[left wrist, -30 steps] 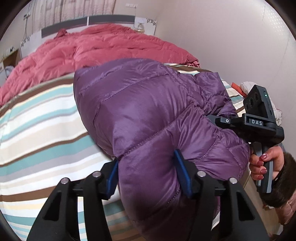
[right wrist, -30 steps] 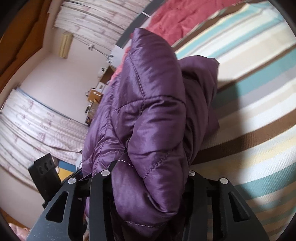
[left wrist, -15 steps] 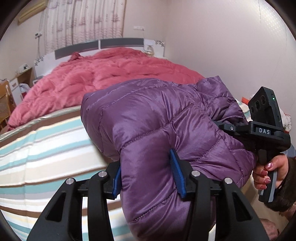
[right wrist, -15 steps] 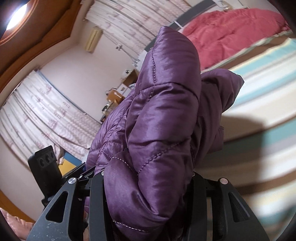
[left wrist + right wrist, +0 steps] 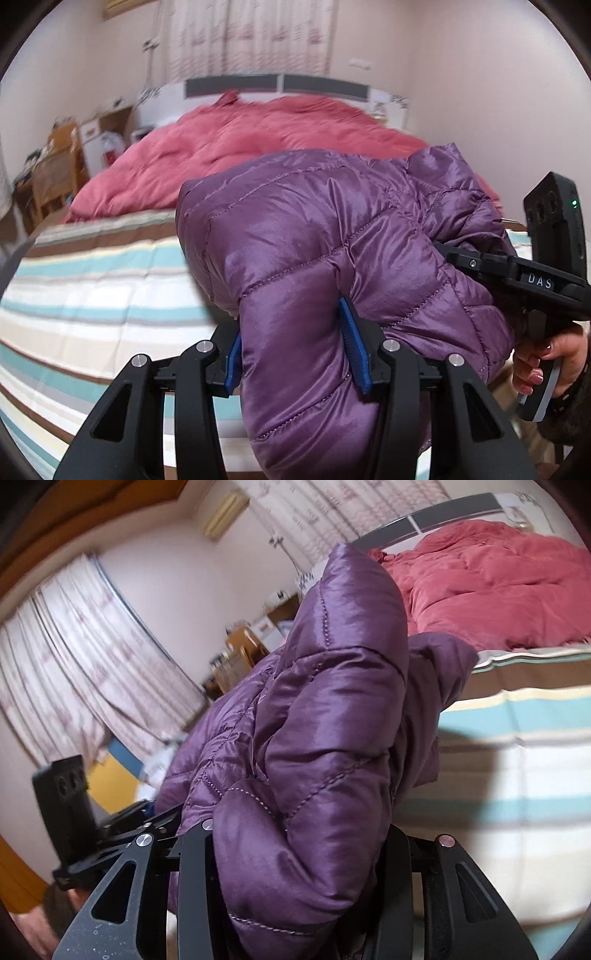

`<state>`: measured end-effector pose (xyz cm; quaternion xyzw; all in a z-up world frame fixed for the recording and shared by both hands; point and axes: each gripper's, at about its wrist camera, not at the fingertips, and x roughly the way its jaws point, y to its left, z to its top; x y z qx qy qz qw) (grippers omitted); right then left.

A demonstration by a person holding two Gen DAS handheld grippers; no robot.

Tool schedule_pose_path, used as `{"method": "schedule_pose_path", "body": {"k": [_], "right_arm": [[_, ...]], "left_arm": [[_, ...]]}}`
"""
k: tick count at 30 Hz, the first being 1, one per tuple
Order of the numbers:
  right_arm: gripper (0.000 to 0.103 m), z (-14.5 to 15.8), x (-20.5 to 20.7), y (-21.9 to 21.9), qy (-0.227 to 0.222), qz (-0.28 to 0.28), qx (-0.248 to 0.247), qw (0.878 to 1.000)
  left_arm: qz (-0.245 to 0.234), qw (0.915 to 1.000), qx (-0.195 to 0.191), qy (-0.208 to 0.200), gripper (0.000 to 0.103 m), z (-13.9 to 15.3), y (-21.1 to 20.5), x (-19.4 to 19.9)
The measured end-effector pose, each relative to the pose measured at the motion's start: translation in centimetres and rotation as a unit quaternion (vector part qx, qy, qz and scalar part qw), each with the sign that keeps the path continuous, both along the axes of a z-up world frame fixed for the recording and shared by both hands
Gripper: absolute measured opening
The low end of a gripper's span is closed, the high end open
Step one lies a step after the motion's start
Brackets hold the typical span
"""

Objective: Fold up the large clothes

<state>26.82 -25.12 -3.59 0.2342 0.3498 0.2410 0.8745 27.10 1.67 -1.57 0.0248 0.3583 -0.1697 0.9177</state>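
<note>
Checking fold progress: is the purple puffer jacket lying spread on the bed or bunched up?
Bunched up: the purple puffer jacket hangs doubled over between the left gripper and right gripper, above the striped sheet.

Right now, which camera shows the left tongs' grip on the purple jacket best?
The left wrist view: both blue pads of the left tongs squeeze the purple jacket. The right wrist view shows only their black body behind the jacket, pads hidden.

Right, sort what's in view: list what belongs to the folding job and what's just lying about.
Job:
purple puffer jacket
left gripper, clamped on it
right gripper, clamped on it
striped bedsheet, the folding surface

Lying about:
pink duvet
wooden shelf clutter
curtains
</note>
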Motion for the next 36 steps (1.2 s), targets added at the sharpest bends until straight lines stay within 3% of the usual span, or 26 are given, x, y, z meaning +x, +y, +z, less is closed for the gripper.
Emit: {"method": "schedule_pose_path", "body": {"k": [2,3,4,7,12,14,16,18,20,22,25,32,35,36], "right_arm": [[0.042,-1.8,1.6,1.6,0.019,-0.005,-0.047,0.999],[0.049,-2.6,2.0,1.9,0.029,-0.012,-0.061,0.998],[0.056,-3.3,2.3,2.1,0.036,-0.017,-0.060,0.997],[0.061,-4.4,2.2,1.2,0.050,-0.037,-0.040,0.997],[0.066,-1.7,0.2,1.6,0.041,-0.058,-0.066,0.995],[0.066,-0.4,-1.5,0.7,0.020,-0.079,-0.055,0.995],[0.066,0.5,-3.5,-0.7,0.002,-0.109,-0.037,0.993],[0.066,0.9,-4.4,-1.1,-0.001,-0.139,-0.052,0.989],[0.066,0.4,-4.4,-1.1,0.023,-0.166,-0.094,0.981],[0.066,-0.6,-4.4,0.1,0.038,-0.163,-0.095,0.981],[0.066,-3.1,-3.8,2.7,0.086,-0.127,-0.118,0.981],[0.067,-2.3,-3.5,3.6,0.078,-0.141,-0.155,0.975],[0.067,-0.6,-5.6,3.6,0.058,-0.151,-0.158,0.974],[0.072,-0.1,-6.2,3.6,0.053,-0.155,-0.158,0.974]], "left_arm": [[0.018,0.9997,0.007,0.017,0.053,-2.5,1.0,1.0],[0.022,0.9996,-0.004,0.016,0.058,-3.2,1.4,0.9],[0.026,0.9994,-0.014,0.018,0.062,-3.8,1.8,0.8],[0.037,0.9984,-0.035,0.022,0.066,-4.8,2.6,-0.1],[0.056,0.9974,-0.044,0.010,0.071,-3.3,3.0,-1.2],[0.065,0.9959,-0.061,-0.017,0.079,-2.1,3.5,-2.4],[0.071,0.9934,-0.082,-0.037,0.081,-1.0,3.7,-3.5],[0.072,0.9945,-0.064,-0.039,0.081,-0.7,3.0,-3.5],[0.071,0.9968,-0.013,-0.033,0.080,-1.7,1.9,-2.9],[0.078,0.9966,0.023,-0.012,0.077,-3.3,1.7,-2.8],[0.089,0.9958,0.015,0.016,0.079,-5.1,2.8,-2.4],[0.094,0.9950,0.033,0.014,0.079,-4.2,2.5,-3.3],[0.110,0.9936,0.018,0.016,0.094,-3.3,2.8,-4.7],[0.115,0.9932,0.014,0.014,0.100,-3.1,3.0,-5.1]]}}
